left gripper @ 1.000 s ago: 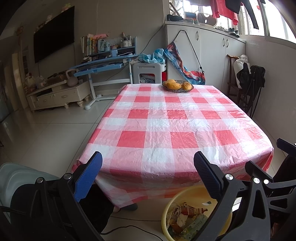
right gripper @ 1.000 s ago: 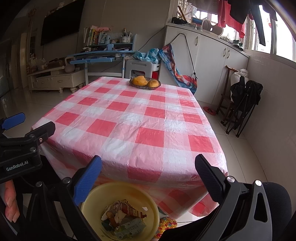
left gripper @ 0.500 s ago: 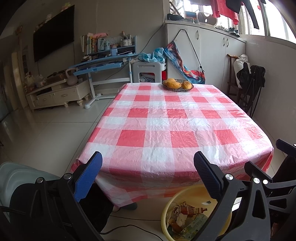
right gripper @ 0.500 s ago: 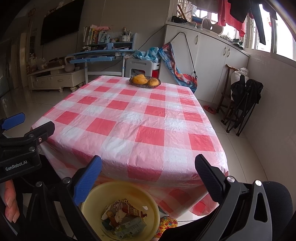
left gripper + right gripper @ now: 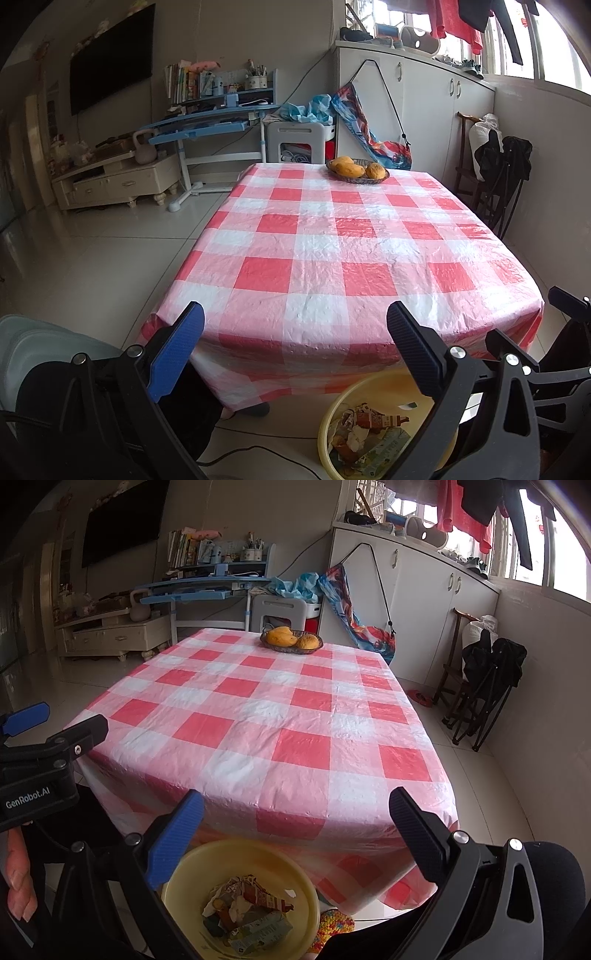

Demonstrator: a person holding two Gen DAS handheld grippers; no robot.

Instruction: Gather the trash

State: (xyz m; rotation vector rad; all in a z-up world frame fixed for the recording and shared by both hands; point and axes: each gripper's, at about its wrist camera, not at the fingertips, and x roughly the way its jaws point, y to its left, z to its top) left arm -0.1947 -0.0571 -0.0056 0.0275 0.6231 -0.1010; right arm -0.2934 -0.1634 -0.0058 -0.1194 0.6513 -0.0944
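Both grippers (image 5: 295, 354) (image 5: 297, 836) gape over upright trash basin (image 5: 177, 882).

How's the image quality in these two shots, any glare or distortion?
Left wrist view: window overexposed, fisheye bends the white cabinet, corners vignetted. Right wrist view: sheen on the red-and-white checked plastic tablecloth, dark television side dim; both sharp.

Crinkled glossy plastic tablecloth (image 5: 332, 258); smooth yellow plastic basin (image 5: 295, 871).
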